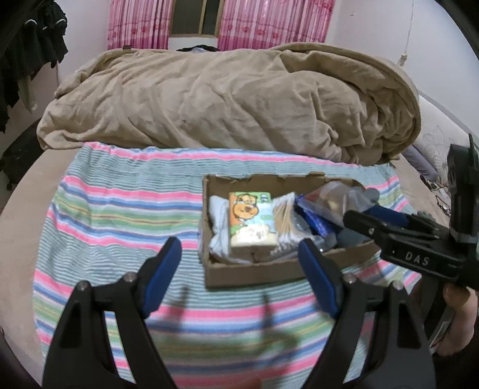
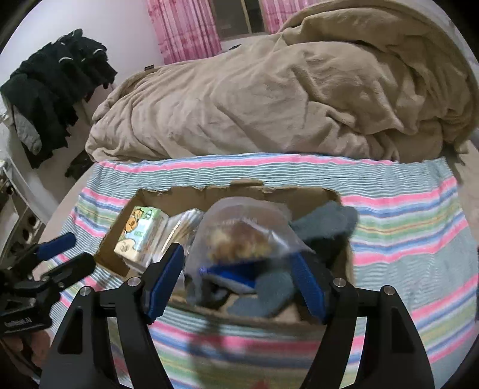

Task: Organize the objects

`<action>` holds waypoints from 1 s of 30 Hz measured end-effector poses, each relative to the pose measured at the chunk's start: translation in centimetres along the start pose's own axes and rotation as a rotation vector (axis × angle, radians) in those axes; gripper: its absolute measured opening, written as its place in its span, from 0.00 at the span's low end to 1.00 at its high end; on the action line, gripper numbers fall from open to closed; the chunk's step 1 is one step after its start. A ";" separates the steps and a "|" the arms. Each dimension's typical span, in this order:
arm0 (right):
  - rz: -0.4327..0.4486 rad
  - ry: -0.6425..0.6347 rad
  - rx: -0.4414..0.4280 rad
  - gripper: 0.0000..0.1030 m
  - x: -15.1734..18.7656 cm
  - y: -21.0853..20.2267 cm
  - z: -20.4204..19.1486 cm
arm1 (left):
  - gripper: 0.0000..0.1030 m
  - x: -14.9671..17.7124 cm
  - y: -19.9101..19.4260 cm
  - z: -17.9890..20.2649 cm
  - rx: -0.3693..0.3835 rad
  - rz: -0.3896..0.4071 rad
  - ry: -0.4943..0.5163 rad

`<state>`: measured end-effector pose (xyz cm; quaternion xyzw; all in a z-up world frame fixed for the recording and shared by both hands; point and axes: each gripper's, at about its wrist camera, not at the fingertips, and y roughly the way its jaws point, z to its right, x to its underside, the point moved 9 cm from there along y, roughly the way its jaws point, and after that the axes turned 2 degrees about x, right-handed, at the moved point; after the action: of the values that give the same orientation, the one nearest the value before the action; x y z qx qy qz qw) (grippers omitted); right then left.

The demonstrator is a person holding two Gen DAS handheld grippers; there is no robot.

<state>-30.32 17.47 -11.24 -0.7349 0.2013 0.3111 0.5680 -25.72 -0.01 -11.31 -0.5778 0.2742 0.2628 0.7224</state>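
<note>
A shallow cardboard box (image 1: 254,273) (image 2: 299,191) lies on a striped cloth. In it are a green cartoon tissue pack (image 1: 251,221) (image 2: 140,230), a packet of cotton swabs (image 1: 286,218), a clear plastic bag (image 2: 242,230) (image 1: 332,194) with brownish contents, a blue item (image 2: 236,270) and grey socks (image 2: 326,224). My left gripper (image 1: 241,275) is open and empty just in front of the box's near wall. My right gripper (image 2: 239,284) (image 1: 365,209) is open over the box's right part, its fingers on either side of the plastic bag, blurred.
The striped cloth (image 1: 119,215) (image 2: 419,239) covers the bed's near part. A bunched tan blanket (image 1: 227,98) (image 2: 284,89) lies behind the box. Dark clothes (image 2: 57,80) hang at the left by the wall. Pink curtains (image 1: 269,21) hang behind.
</note>
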 end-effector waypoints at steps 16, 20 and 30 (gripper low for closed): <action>0.068 -0.031 0.025 0.74 2.2 -8.2 -1.4 | 0.79 2.1 -7.3 1.5 -0.019 0.038 -0.014; 0.086 -0.041 0.031 0.74 2.8 -10.4 -1.9 | 0.80 2.8 -9.1 1.2 -0.034 0.050 -0.037; 0.093 -0.043 0.032 0.74 5.9 -13.8 -2.7 | 0.80 6.3 -12.0 2.1 -0.033 0.034 -0.041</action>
<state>-16.40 18.99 -5.05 -0.7087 0.2280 0.3495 0.5689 -12.66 0.15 -7.08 -0.5792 0.2648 0.2915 0.7138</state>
